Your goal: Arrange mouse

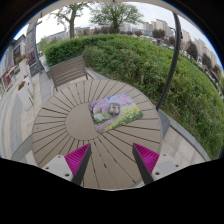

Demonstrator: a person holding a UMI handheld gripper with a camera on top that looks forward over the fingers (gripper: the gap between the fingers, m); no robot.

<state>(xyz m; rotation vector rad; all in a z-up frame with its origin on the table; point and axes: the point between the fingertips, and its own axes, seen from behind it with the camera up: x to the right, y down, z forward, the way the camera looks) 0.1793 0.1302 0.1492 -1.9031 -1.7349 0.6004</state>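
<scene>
A colourful rectangular mouse mat [116, 111] lies on a round slatted wooden table [60, 125], a little beyond my fingers and slightly right of the table's middle. A small pale thing [101, 114] sits on the mat's left part; I cannot tell whether it is the mouse. My gripper [111, 150] hovers over the near part of the table. It is open and empty, with the magenta pads [77, 158] wide apart and only bare slats between them.
A slatted wooden bench [68, 70] stands behind the table. A thick green hedge [145, 62] runs behind and to the right. A dark pole [176, 55] rises at the right. Pavement lies at the left, and trees and buildings are far off.
</scene>
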